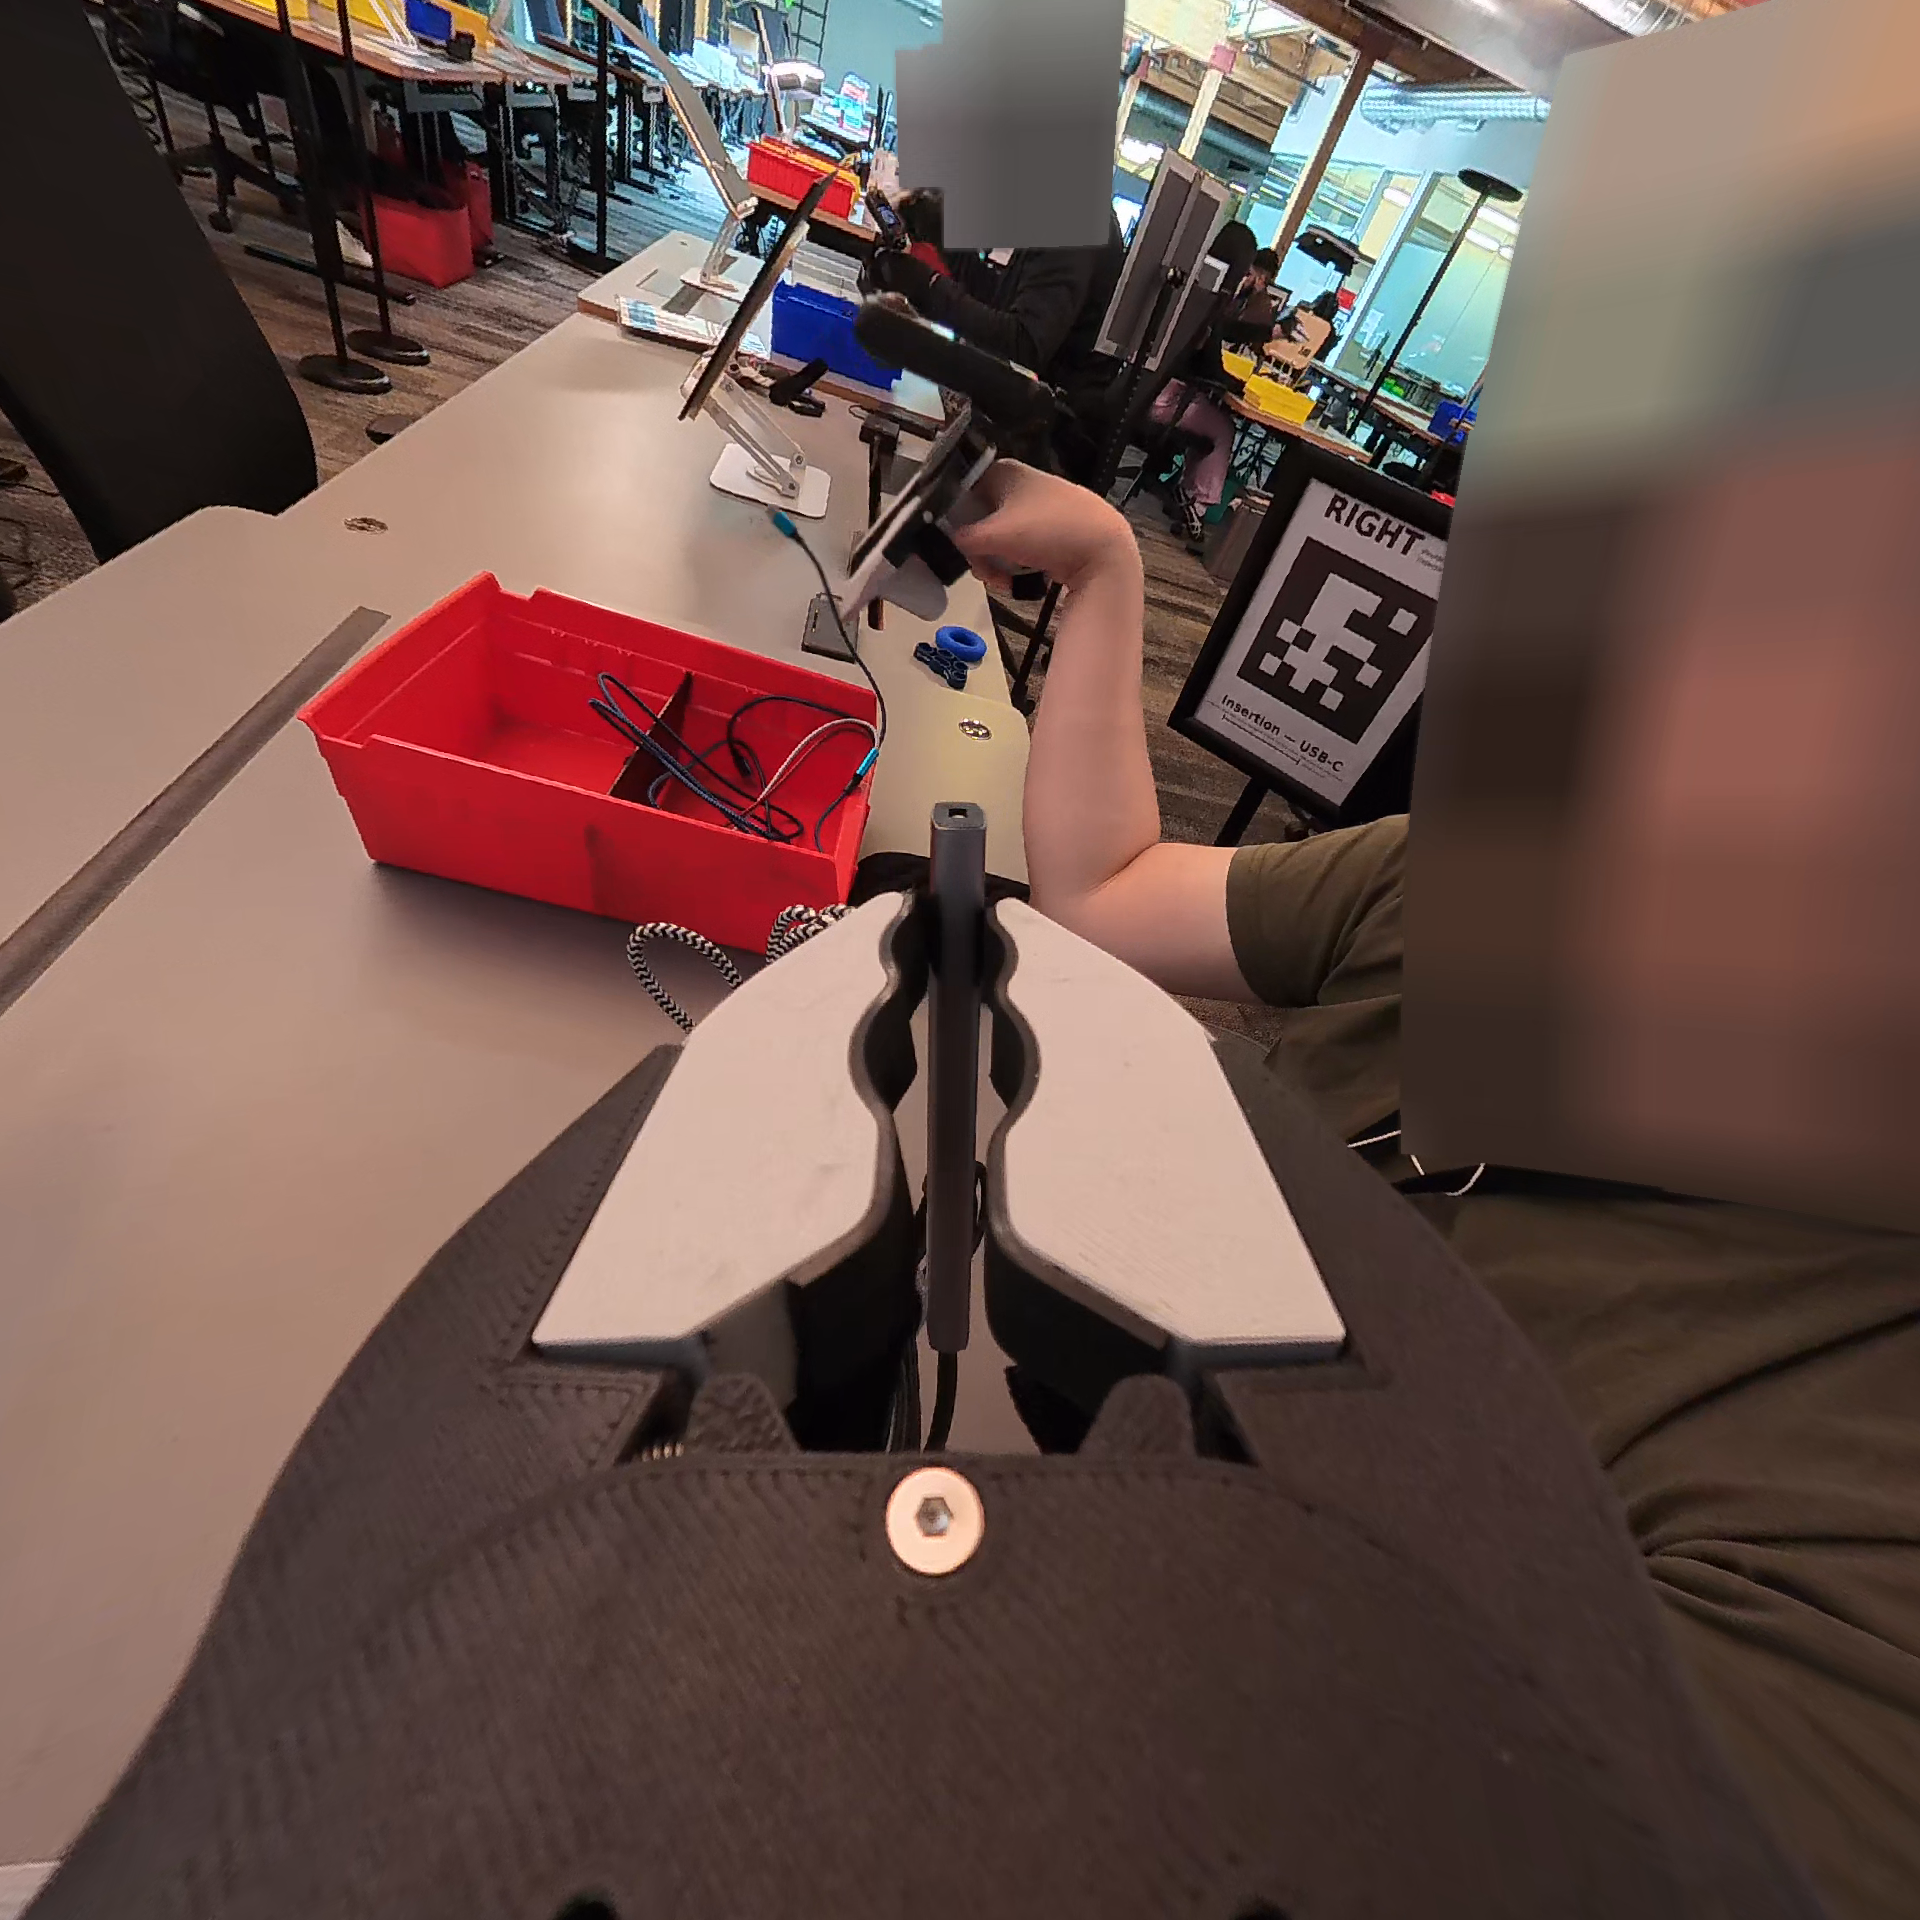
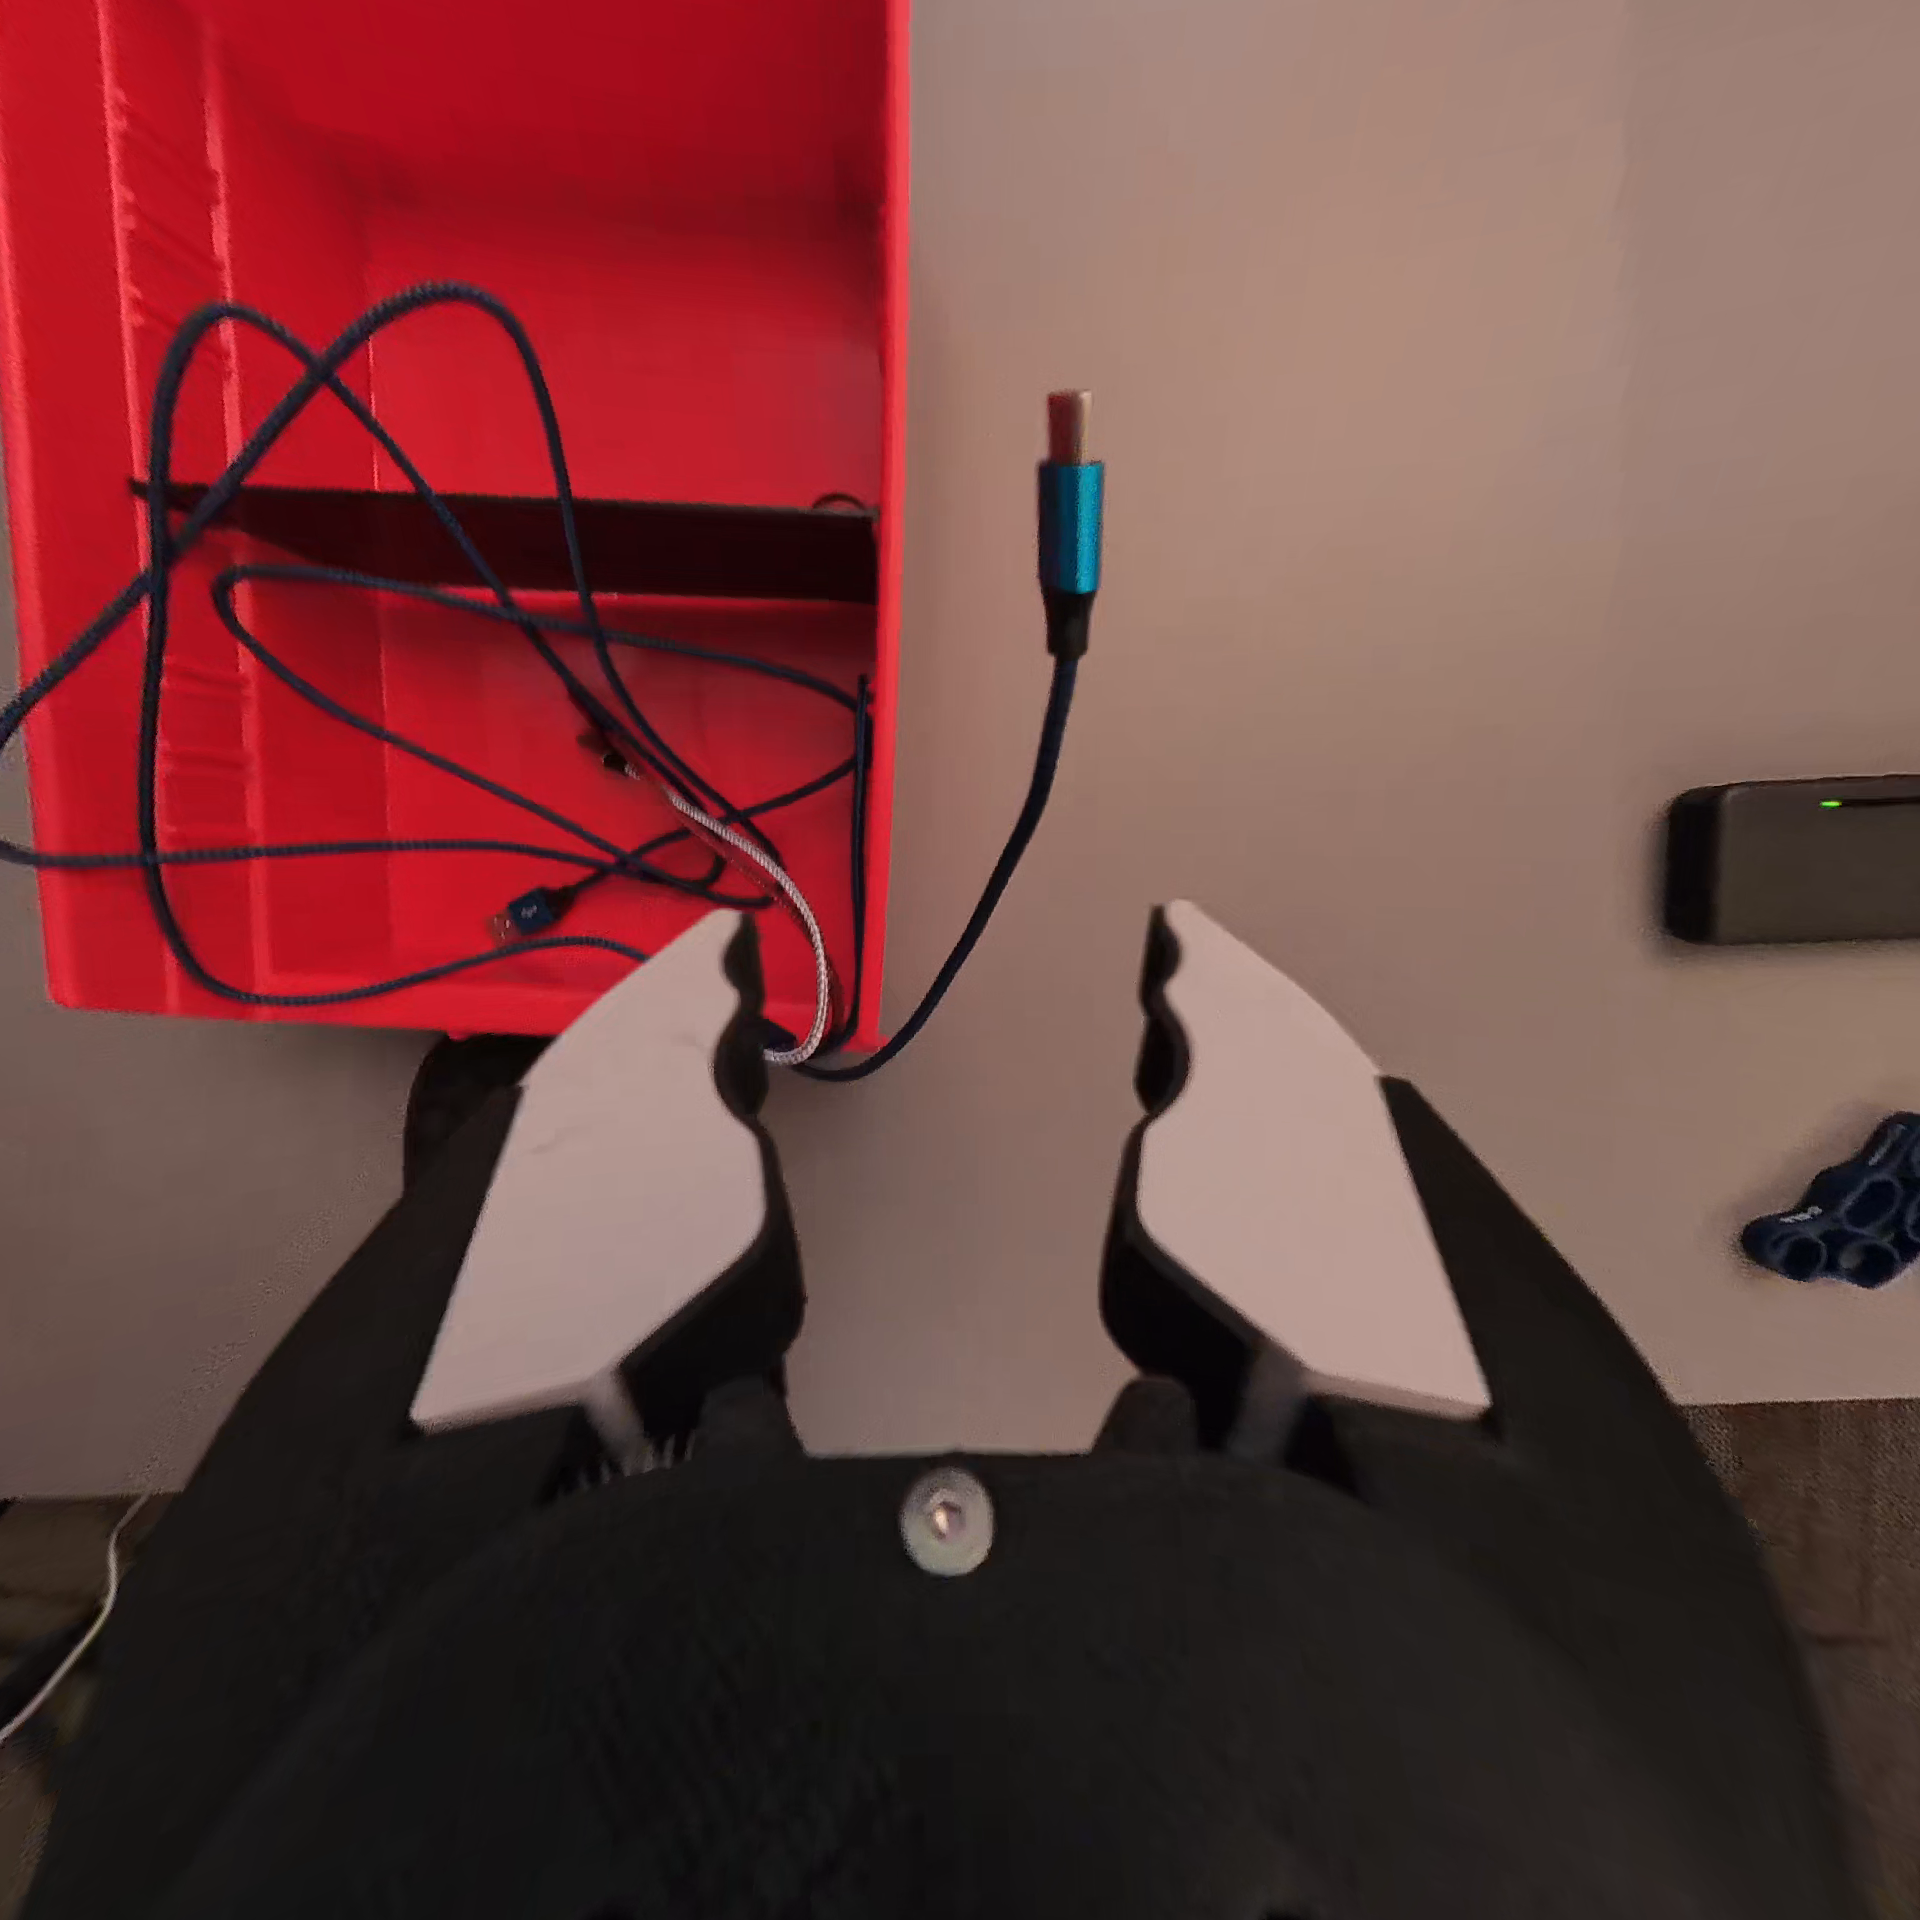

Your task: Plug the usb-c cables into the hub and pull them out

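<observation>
My left gripper (image 1: pixel 956 906) is shut on a slim dark grey hub (image 1: pixel 954 1039), held edge-on between the fingers with its end port facing forward, above the table's near edge. A red bin (image 1: pixel 582 842) holds tangled dark blue cables (image 1: pixel 717 758). In the right wrist view my right gripper (image 2: pixel 951 925) is open and empty above the table, beside the bin (image 2: pixel 623 156). One blue cable leaves the bin and ends in a blue-shelled plug (image 2: pixel 1070 530) lying on the table ahead of the fingers. The right gripper also shows in the left wrist view (image 1: pixel 873 582), held by a hand.
A dark box with a green light (image 2: pixel 1797 862) and a blue ringed object (image 2: pixel 1849 1216) lie to the right of the right gripper. A black-and-white braided cable (image 1: pixel 675 966) lies before the bin. A framed marker sign (image 1: pixel 1330 634) stands off the table's right side. My right fingertips sit around 50 centimeters from my left ones.
</observation>
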The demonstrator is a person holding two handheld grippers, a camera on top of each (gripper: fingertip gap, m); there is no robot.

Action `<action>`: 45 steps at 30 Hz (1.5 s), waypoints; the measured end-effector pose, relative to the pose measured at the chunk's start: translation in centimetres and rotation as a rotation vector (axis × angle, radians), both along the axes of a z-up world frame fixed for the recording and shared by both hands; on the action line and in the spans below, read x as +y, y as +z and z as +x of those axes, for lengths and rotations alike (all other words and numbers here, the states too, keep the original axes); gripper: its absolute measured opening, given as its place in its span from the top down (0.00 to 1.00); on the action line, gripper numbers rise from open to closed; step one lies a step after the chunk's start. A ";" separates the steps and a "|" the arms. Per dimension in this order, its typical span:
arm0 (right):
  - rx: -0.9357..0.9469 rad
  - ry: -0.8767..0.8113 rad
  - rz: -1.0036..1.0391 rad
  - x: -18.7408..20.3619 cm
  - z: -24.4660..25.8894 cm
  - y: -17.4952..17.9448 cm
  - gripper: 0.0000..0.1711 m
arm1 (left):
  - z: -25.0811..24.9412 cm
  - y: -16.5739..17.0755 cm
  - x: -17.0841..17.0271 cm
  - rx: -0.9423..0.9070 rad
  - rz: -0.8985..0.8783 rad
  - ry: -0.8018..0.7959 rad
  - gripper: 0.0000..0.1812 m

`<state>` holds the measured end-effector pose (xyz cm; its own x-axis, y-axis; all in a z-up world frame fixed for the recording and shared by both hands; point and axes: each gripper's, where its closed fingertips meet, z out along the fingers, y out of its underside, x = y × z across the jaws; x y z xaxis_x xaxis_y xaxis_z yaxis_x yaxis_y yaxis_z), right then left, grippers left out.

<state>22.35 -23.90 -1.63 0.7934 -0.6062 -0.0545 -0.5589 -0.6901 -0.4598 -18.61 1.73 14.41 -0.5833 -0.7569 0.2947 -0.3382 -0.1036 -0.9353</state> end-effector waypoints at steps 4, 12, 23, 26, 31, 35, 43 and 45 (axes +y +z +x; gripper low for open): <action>0.060 0.003 -0.015 -0.1 0.3 -1.2 0.75 | 0.0 0.0 0.0 0.002 -0.003 -0.001 0.95; 0.082 0.164 0.090 3.2 -0.1 -0.4 0.97 | -0.1 -0.1 -0.2 0.005 0.006 -0.006 0.95; -0.084 0.812 -0.277 10.5 -4.4 -6.6 0.97 | 0.2 -0.2 -0.2 0.012 0.003 -0.007 0.95; 0.002 0.838 -0.317 11.1 -5.0 -8.7 0.97 | 0.3 -0.1 -0.1 0.006 -0.011 -0.003 0.95; 0.095 0.905 -0.342 11.3 -6.0 -11.0 0.97 | 0.7 -0.2 0.2 0.009 -0.028 0.002 0.95; 0.173 0.902 -0.382 11.0 -6.4 -12.3 0.97 | 1.3 -0.4 0.2 0.020 -0.029 0.008 0.95; 0.301 0.743 -0.270 10.3 -6.9 -10.5 0.72 | 3.1 -2.0 1.2 0.078 0.006 0.080 0.95; 0.270 0.695 -0.267 9.5 -6.2 -9.6 0.71 | 3.5 -2.4 1.6 0.094 0.012 0.105 0.95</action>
